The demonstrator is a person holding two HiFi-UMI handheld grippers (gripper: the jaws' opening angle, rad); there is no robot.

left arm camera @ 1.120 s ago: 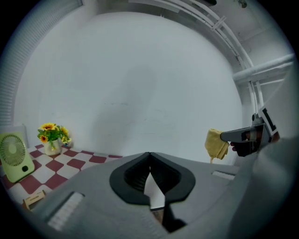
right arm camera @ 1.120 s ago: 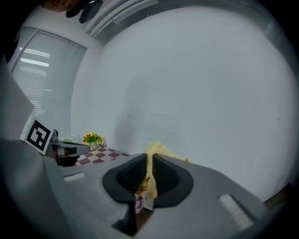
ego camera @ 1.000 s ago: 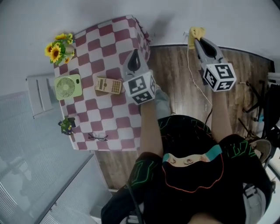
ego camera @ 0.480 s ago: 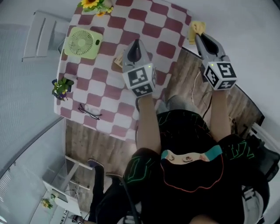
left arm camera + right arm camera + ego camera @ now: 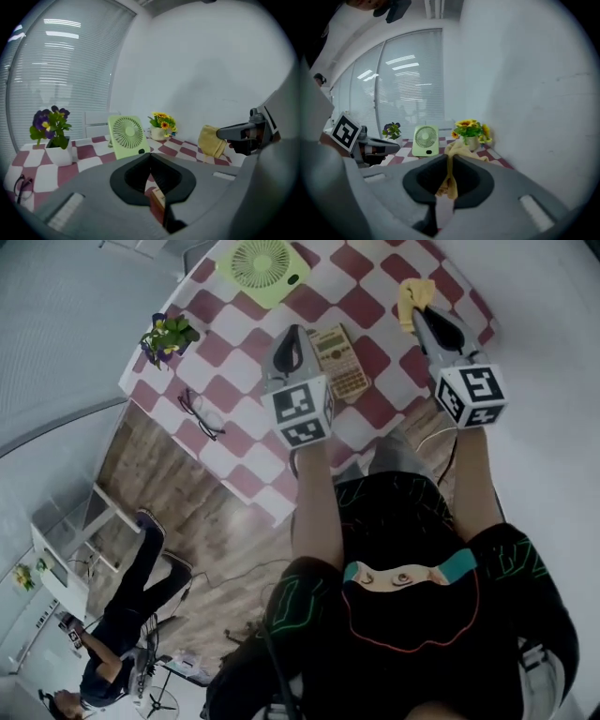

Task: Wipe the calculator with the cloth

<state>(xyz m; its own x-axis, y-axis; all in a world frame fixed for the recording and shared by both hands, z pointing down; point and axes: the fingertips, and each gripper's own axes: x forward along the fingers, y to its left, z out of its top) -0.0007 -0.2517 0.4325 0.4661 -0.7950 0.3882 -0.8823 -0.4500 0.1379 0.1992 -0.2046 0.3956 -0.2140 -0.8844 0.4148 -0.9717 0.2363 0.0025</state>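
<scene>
Right gripper clamps cloth; calculator lies beside closed (empty) left gripper.

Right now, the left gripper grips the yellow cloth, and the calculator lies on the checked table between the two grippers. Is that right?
Not quite: the right gripper, not the left gripper, grips the yellow cloth, as the right gripper view shows. The calculator does lie on the checked table between the two grippers.

The right tool clamps the yellow cloth, seemingly above the table.
</scene>
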